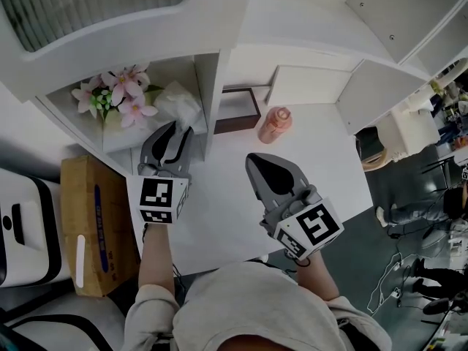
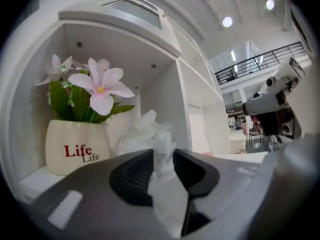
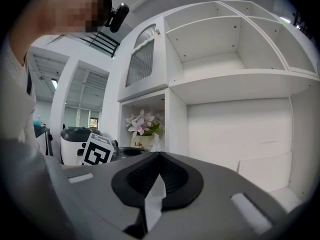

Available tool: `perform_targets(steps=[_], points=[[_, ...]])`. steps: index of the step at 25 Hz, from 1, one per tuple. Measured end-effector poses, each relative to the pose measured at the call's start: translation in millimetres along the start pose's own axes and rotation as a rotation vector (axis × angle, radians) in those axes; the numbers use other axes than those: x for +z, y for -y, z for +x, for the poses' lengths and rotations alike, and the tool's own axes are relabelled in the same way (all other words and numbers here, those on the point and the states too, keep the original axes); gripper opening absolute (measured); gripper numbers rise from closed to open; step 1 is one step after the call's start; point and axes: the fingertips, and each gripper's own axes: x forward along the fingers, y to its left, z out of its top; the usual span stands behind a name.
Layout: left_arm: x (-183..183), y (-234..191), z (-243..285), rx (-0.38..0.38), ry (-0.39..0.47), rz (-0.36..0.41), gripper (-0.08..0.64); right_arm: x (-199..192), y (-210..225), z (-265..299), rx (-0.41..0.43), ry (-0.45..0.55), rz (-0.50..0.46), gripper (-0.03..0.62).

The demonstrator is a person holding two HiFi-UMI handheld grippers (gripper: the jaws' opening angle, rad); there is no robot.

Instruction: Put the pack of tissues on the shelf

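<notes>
The pack of tissues (image 1: 178,102), in crinkly clear wrap, lies in the low shelf compartment (image 1: 208,86) to the right of the pink flowers (image 1: 121,93). In the left gripper view the pack (image 2: 142,131) rests beside the cream "Life" pot (image 2: 77,146). My left gripper (image 1: 183,129) reaches into that compartment's mouth. Its jaws stand a little apart, open, and a twisted end of the wrap sits in the gap of the left gripper (image 2: 164,156). My right gripper (image 1: 252,159) hovers over the white counter with its tips together, shut and empty (image 3: 160,156).
A pink bottle (image 1: 275,125) and a dark brown box (image 1: 238,110) stand at the counter's back. A cardboard box (image 1: 91,225) and a white appliance (image 1: 22,229) sit on the floor to the left. Bare upper shelves (image 3: 220,59) rise above.
</notes>
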Motion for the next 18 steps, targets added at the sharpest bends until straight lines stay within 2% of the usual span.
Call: perform_targets(steps=[4,9,13,18], points=[[2.9,1.5,-6.8,-0.003,0.012,-0.053,0.2,1.5,1.3,-10.5,-0.004,0.01,0.0,0.001],[7.3,0.3,-25.2,0.057,0.019,-0.048,0.205,4.3,-2.7,-24.0,0.019,0.022,-0.005,0.002],[13.5,6.5,-45.2,0.103,0.031,-0.033,0.113,6.7,-7.0,-35.8,0.048,0.036,-0.009,0.002],[22.1,23.0,-69.6,0.179,0.028,0.025,0.013,11.6,-13.6,-53.2,0.094,0.054,-0.01,0.002]])
